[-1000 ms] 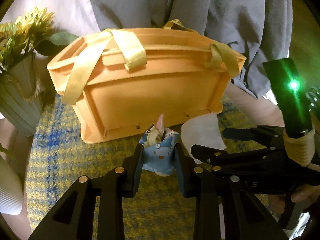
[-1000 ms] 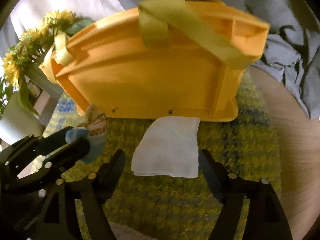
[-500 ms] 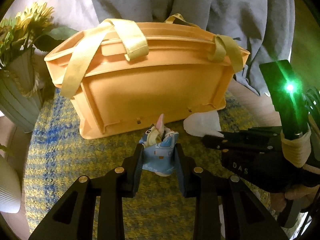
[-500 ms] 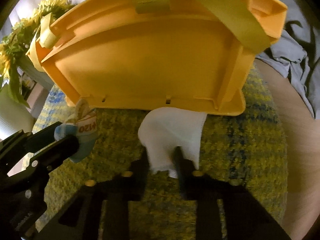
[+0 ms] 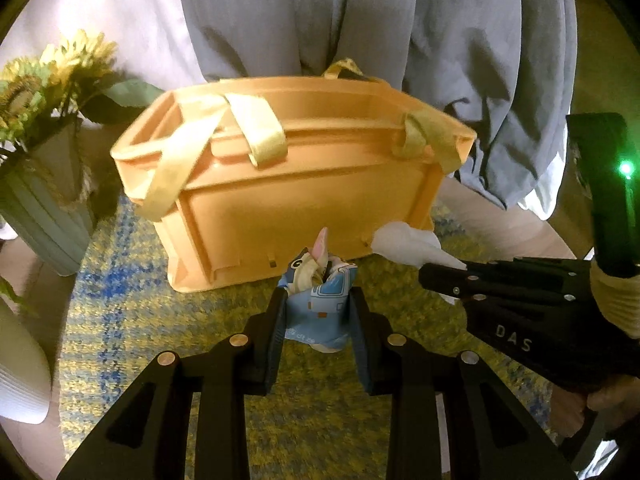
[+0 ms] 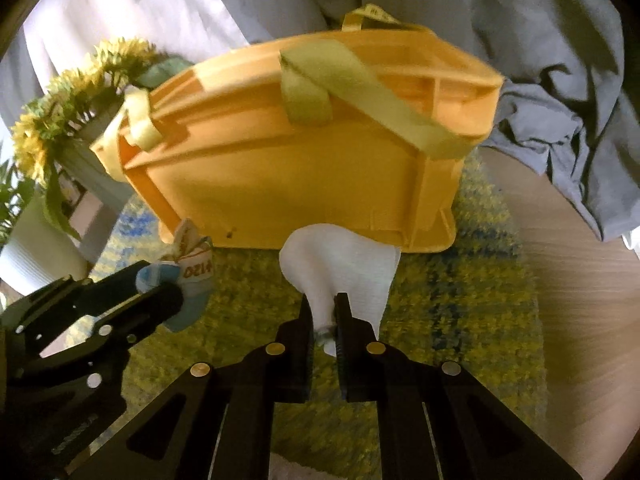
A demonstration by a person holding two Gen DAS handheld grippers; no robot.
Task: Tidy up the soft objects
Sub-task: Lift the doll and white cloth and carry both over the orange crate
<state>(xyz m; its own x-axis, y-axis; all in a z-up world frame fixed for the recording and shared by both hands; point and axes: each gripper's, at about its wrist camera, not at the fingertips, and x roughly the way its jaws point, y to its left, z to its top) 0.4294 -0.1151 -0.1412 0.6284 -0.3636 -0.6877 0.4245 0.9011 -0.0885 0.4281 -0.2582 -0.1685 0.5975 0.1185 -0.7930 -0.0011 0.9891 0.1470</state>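
My left gripper point(image 5: 318, 312) is shut on a small blue printed soft toy point(image 5: 320, 300), held above the mat in front of the orange basket point(image 5: 292, 184). The toy also shows in the right wrist view point(image 6: 188, 280). My right gripper point(image 6: 324, 320) is shut on a white cloth point(image 6: 344, 264), lifted off the mat just before the basket point(image 6: 304, 160). In the left wrist view the cloth point(image 5: 408, 244) sticks out of the right gripper's tip point(image 5: 440, 270) at right. The basket has yellow fabric handles point(image 5: 256, 128) draped over its rim.
A yellow and blue woven mat point(image 5: 120, 320) lies under the basket on a wooden table point(image 6: 580, 300). A ribbed vase with sunflowers point(image 5: 36, 184) stands left of the basket. A person in grey clothing point(image 5: 360, 20) stands behind it.
My right gripper closed on the white cloth and lifted it off the mat. Both grippers rose, so the basket's open top now shows. The left gripper kept its hold on the toy.
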